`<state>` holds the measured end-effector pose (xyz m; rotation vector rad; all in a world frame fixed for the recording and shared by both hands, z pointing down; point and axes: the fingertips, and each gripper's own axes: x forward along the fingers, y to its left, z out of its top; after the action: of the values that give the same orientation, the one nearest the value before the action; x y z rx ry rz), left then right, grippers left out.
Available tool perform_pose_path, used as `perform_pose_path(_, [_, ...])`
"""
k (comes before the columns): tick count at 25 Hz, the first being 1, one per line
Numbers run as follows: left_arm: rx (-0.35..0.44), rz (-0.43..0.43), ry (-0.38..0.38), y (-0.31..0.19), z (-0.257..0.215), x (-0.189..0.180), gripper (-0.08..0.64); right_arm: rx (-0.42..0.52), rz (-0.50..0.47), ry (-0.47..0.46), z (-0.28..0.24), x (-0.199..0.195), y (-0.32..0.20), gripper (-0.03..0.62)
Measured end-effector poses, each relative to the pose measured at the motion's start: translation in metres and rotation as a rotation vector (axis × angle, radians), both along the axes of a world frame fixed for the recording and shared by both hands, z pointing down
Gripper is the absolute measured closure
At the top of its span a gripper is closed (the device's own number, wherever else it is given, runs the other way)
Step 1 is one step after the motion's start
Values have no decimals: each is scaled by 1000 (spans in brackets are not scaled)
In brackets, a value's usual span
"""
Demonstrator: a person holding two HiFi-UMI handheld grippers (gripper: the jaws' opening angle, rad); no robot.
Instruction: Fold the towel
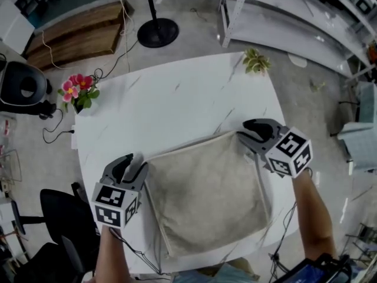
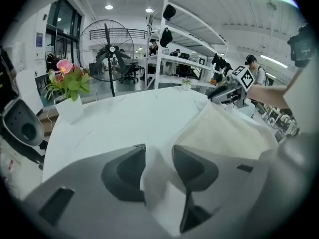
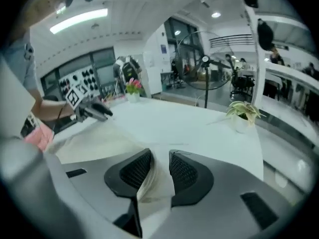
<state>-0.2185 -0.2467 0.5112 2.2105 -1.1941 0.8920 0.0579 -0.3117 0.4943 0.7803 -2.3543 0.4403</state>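
White workshop table (image 1: 177, 99) is bearing a beige towel (image 1: 206, 187), corners lying loose inside half-open left gripper (image 1: 134, 160) and right gripper (image 1: 242, 130)

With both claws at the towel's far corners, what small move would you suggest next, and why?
Probably lift the left claw and right claw clear of the towel. It lies flat on the table with its edges stacked, and each claw's jaws stand apart with a corner loose between them, so this fold looks laid down.

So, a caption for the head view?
Left gripper and right gripper at corners of beige fabric towel on white marble table.
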Motion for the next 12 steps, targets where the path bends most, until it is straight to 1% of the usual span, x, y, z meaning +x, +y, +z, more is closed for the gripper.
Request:
perform_pose_path(1, [-2, -6, 1, -2, 1, -1, 379, 0, -46, 69, 8, 2, 1, 451])
perform_pose_path(3, [-2, -15, -3, -5, 3, -1, 379, 32, -138, 186, 19, 4, 3, 441])
perform_pose_path(6, [-5, -25, -7, -8, 8, 0, 379, 149, -265, 303, 24, -2, 4, 434])
perform_pose_path(8, [-5, -37, 9, -12, 10, 0, 380, 207, -327, 351, 27, -8, 5, 456])
perform_pose_path(9, [-4, -43, 21, -13, 11, 0, 382, 215, -338, 350, 26, -9, 5, 460])
perform_pose_path(10, [-3, -42, 30, -13, 10, 0, 382, 207, -331, 321, 22, -10, 5, 456])
perform_pose_path(11, [-2, -33, 35, -13, 8, 0, 375, 187, -308, 264, 14, -11, 5, 438])
perform_pose_path(12, [2, -16, 36, -10, 5, 0, 350, 167, -279, 191, 3, -11, 6, 422])
